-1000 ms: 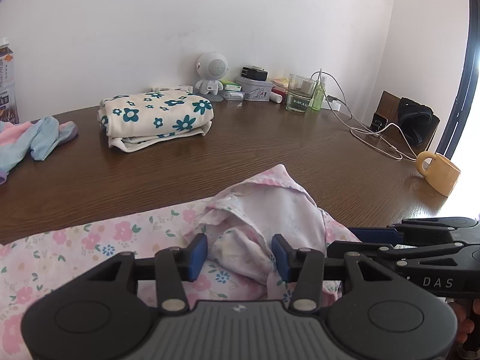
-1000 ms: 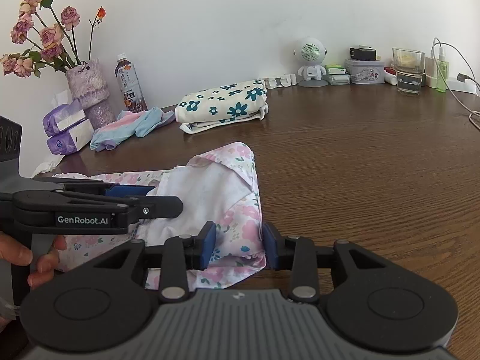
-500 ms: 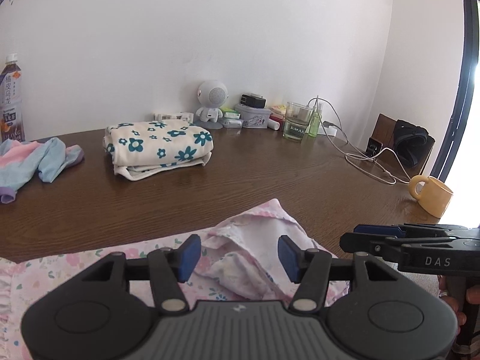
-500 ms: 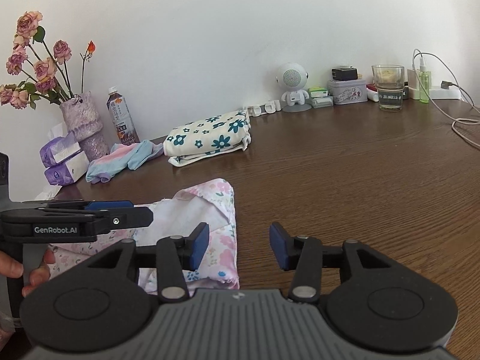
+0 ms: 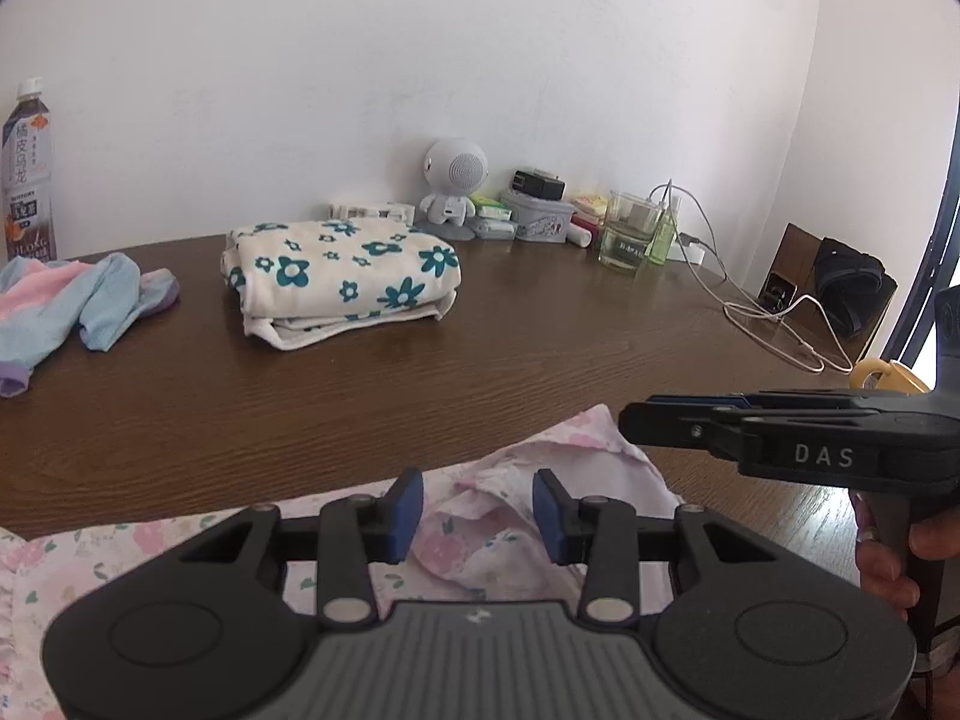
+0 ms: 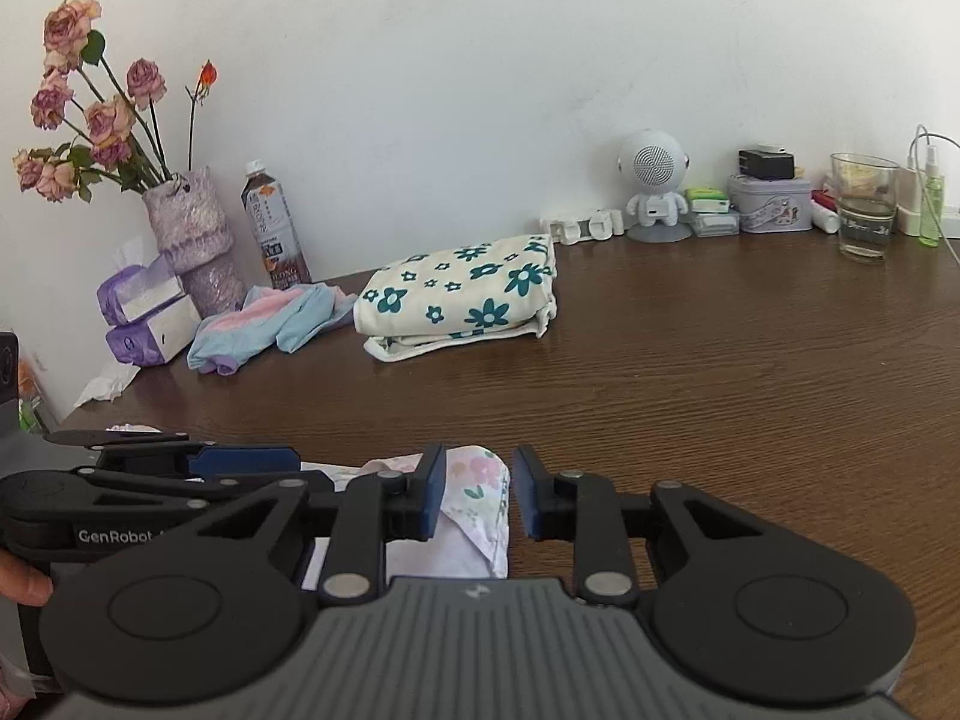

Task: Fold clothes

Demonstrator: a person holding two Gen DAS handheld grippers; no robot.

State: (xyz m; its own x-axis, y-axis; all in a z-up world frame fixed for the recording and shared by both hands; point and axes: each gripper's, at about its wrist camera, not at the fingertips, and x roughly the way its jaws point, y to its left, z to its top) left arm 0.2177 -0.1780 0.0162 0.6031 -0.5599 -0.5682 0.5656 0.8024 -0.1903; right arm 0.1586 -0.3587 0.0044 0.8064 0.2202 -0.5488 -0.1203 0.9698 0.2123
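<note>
Pink-flowered garment (image 5: 540,516) lies on the table (image 5: 540,348) directly under both tongs, one corner turned over onto itself. Left tongs (image 5: 477,507) stand parted with cloth showing between the pads, gripping nothing; right tongs (image 6: 477,492) are likewise parted, straddling the folded edge without pinching it. Closing on one layer only would likely pull the fold apart, and the thin cloth could slide on the smooth wood. Far beyond the right tongs a glass (image 6: 864,210) holds clear liquid; a vase (image 6: 192,240) holds roses.
</note>
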